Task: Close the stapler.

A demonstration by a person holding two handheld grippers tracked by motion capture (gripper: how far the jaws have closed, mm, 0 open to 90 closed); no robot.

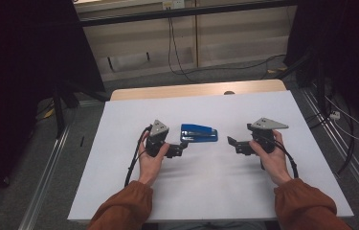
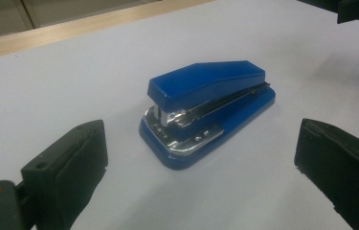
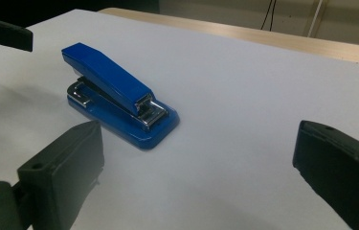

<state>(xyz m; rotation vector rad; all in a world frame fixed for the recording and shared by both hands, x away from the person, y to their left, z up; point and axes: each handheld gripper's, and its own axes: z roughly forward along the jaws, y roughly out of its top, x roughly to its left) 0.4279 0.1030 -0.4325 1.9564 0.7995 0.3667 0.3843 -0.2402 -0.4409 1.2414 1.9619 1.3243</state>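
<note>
A blue stapler (image 1: pixel 199 133) lies flat on the white table top (image 1: pixel 215 191), between my two grippers. My left gripper (image 1: pixel 181 148) is just to its left, jaws open and pointing at it, nothing between them. In the left gripper view the stapler (image 2: pixel 206 110) sits a short way beyond the black fingers (image 2: pixel 72 163), its metal hinge end nearest. My right gripper (image 1: pixel 234 145) is open a little to the stapler's right, apart from it. In the right gripper view the stapler (image 3: pixel 119 100) lies ahead and to the left of the fingers (image 3: pixel 67 163), its stapling mouth nearest.
A wooden edge (image 1: pixel 196 90) shows along the table's far side. Beyond it run cables (image 1: pixel 177 57) over the floor, with dark curtains at both sides. Metal rails (image 1: pixel 48 167) flank the table. The left gripper's jaws (image 3: pixel 0 36) show far left in the right gripper view.
</note>
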